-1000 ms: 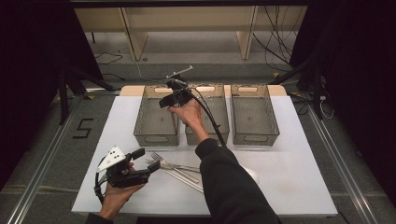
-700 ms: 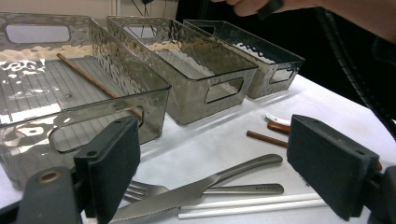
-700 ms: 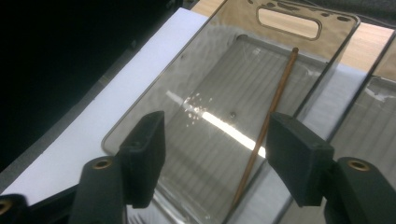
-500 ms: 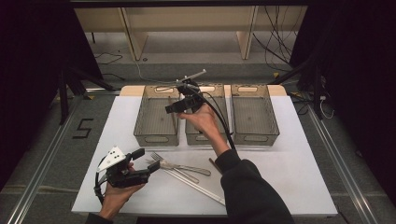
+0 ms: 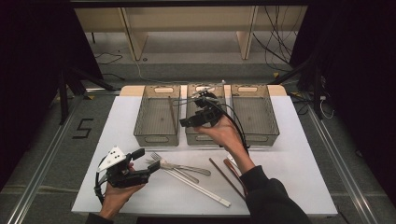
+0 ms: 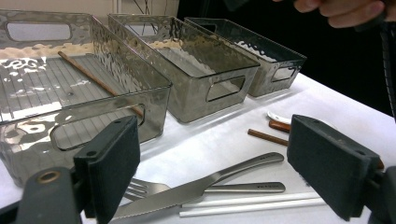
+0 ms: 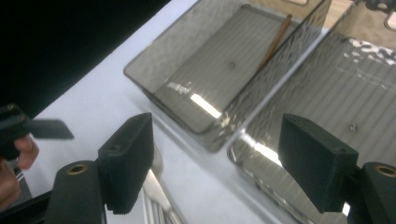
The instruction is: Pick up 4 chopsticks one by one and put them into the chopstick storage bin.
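Observation:
Three clear grey bins stand in a row at the back of the white table: left bin (image 5: 157, 135), middle bin (image 5: 205, 136), right bin (image 5: 254, 133). One brown chopstick (image 5: 171, 114) (image 6: 93, 79) (image 7: 275, 39) lies in the left bin. My right gripper (image 5: 187, 122) (image 7: 219, 163) hovers over the middle bin's front. Its jaws have just been opening, nothing is between them, and they now stand wide. Low at the front left, my left gripper (image 5: 147, 159) (image 6: 215, 172) is open, pointing at a knife (image 6: 201, 186) and fork (image 6: 243, 188).
On the table's front half lie the fork (image 5: 180, 165), the knife (image 5: 182, 174), a pair of white chopsticks (image 5: 201, 186) (image 6: 252, 203), another brown chopstick (image 5: 226, 177) (image 6: 266, 136) and a white spoon (image 6: 280, 116). The right forearm crosses above them.
The right hand has moved right, from above the left bin to above the middle bin, and a little toward the front. The left hand has stayed put.

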A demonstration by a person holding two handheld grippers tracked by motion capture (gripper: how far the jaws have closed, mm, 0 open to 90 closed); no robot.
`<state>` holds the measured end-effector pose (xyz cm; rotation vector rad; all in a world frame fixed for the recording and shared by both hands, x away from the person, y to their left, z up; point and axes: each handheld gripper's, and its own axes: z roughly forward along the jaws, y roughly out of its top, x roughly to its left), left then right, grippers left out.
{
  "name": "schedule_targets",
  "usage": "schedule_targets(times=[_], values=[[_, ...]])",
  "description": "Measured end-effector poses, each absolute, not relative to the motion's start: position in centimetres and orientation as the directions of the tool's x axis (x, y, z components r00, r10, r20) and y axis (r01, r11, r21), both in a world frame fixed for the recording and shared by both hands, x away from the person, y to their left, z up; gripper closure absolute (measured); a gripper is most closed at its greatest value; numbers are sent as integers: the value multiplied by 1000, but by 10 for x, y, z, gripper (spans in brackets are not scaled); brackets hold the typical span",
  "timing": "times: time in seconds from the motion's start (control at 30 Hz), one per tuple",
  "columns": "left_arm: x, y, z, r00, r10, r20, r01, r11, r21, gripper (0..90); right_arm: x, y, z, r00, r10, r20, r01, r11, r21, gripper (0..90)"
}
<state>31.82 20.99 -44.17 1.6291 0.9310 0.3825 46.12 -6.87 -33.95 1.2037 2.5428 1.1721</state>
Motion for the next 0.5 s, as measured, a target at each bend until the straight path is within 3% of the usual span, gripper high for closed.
schedule_targets(times=[0.5], values=[[319,209,-442,632,741,-228,365,-25,931,168,422,-119,-361,-672,705,226,652,419,632,293]])
